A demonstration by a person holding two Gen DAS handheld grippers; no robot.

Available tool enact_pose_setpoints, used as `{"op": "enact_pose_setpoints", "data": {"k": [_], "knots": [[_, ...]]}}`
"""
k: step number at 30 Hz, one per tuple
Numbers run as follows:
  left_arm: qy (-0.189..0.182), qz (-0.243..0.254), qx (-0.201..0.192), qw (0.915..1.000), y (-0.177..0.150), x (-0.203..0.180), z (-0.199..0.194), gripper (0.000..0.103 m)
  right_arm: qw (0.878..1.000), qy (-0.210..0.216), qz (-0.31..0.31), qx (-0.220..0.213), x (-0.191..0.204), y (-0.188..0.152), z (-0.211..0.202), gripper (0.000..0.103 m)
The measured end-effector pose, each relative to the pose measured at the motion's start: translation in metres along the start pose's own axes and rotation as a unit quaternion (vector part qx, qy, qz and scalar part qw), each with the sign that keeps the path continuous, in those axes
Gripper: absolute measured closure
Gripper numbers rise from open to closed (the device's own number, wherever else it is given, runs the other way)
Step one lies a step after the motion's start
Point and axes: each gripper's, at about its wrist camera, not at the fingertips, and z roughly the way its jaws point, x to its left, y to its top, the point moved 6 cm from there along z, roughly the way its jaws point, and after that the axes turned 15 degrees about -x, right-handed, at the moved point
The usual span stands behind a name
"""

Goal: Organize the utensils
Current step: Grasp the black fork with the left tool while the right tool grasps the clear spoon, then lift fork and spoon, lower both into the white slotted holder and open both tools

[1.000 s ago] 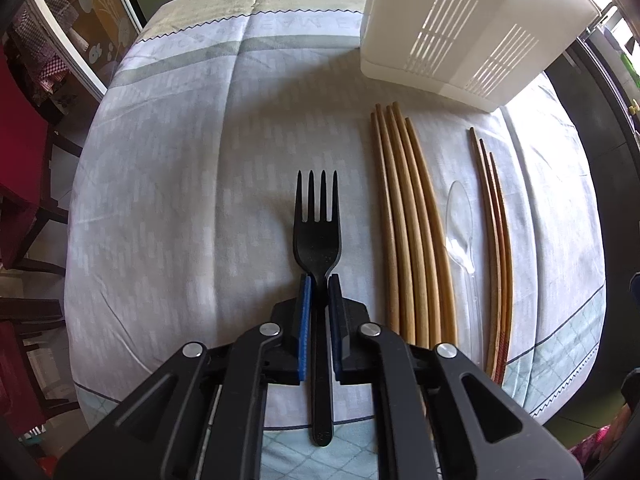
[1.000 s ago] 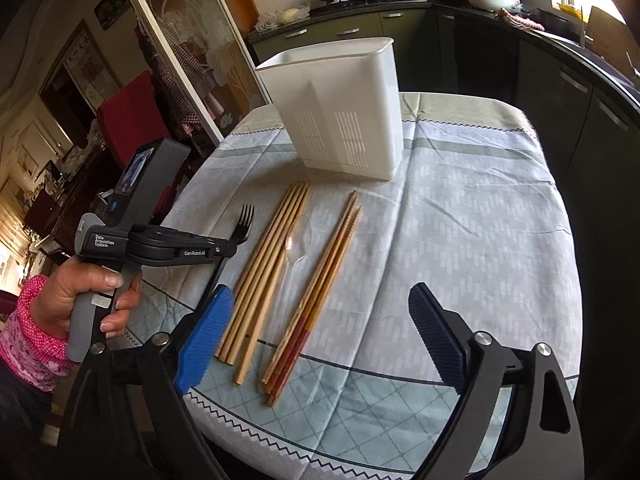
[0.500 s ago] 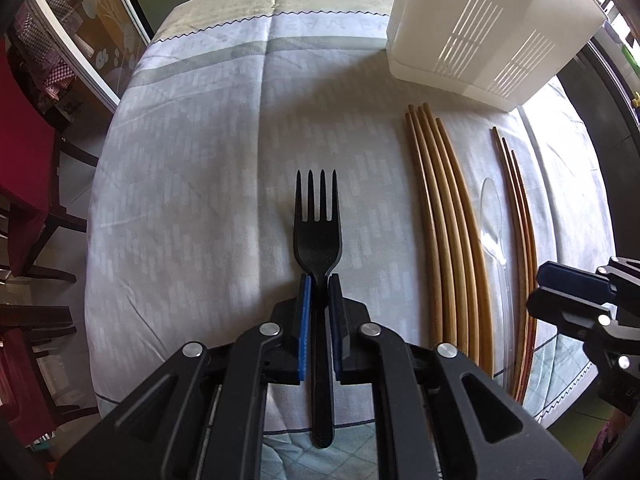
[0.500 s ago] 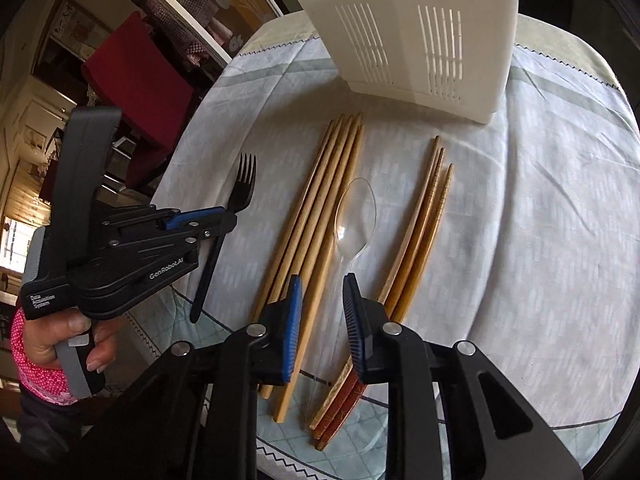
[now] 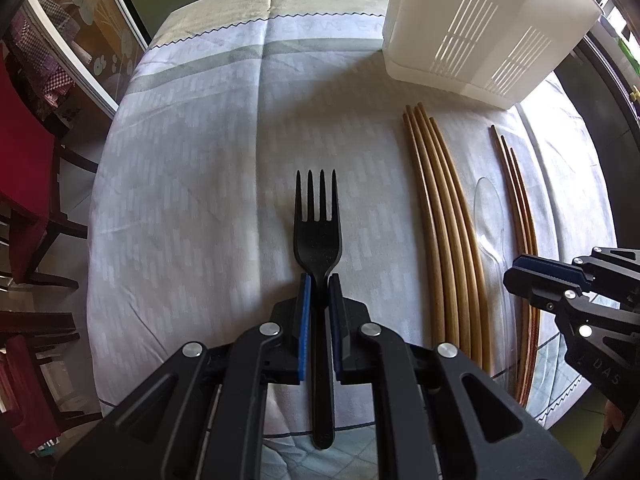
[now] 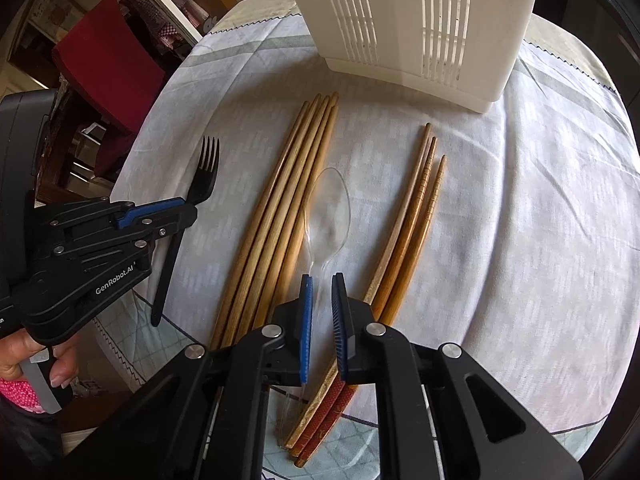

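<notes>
While over desk: both pointing steeply down.
Left hand-held gripper: clamped on black fork.
Right hand-held gripper: just closed on clear spoon, between chopsticks.

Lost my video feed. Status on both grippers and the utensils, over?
Left gripper shut on black fork. Right gripper closed on clear spoon handle, between the chopstick bundles. White holder ahead, path clear.

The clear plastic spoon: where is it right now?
In the right wrist view the clear plastic spoon lies on the tablecloth between the two chopstick bundles, its handle in the right gripper.
</notes>
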Motion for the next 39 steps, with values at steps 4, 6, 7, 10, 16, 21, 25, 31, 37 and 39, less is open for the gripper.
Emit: {"op": "enact_pose_setpoints", "data": {"k": [4, 6, 7, 10, 16, 21, 25, 31, 37, 39], "knots": [[0.000, 0.003, 0.000, 1.0000, -0.001, -0.003, -0.001, 0.094, 1.000, 0.001, -0.004, 0.004, 0.005, -0.001, 0.002, 0.092], [0.000, 0.002, -0.001, 1.0000, -0.001, -0.003, 0.000, 0.094, 1.000, -0.009, -0.005, 0.007, 0.003, -0.003, 0.001, 0.092], [0.001, 0.003, -0.001, 1.0000, -0.001, -0.003, 0.000, 0.094, 1.000, -0.010, -0.004, 0.008, 0.002, -0.003, 0.003, 0.092], [0.001, 0.005, -0.001, 1.0000, -0.001, -0.004, 0.000, 0.094, 1.000, -0.012, -0.003, 0.013, 0.004, -0.004, 0.007, 0.090], [-0.002, -0.001, -0.004, 1.0000, -0.001, -0.004, -0.001, 0.094, 1.000, -0.022, -0.007, 0.004, 0.004, -0.002, 0.006, 0.091], [-0.021, -0.018, -0.013, 0.9995, 0.001, 0.004, -0.009, 0.094, 0.999, 0.017, 0.012, -0.043, 0.009, 0.005, -0.020, 0.093], [-0.041, -0.027, -0.064, 0.9967, 0.021, 0.007, -0.042, 0.094, 0.992, 0.055, 0.028, -0.106, 0.012, 0.021, -0.059, 0.093], [-0.077, -0.021, -0.169, 0.9824, 0.075, -0.009, -0.108, 0.094, 0.977, 0.080, 0.034, -0.196, 0.009, 0.045, -0.114, 0.093], [-0.112, -0.016, -0.275, 0.9547, 0.150, -0.036, -0.156, 0.094, 0.964, 0.087, 0.032, -0.248, 0.004, 0.065, -0.153, 0.093], [-0.121, -0.018, -0.306, 0.9442, 0.175, -0.044, -0.164, 0.094, 0.961, 0.089, 0.033, -0.258, 0.002, 0.070, -0.162, 0.093]]}}
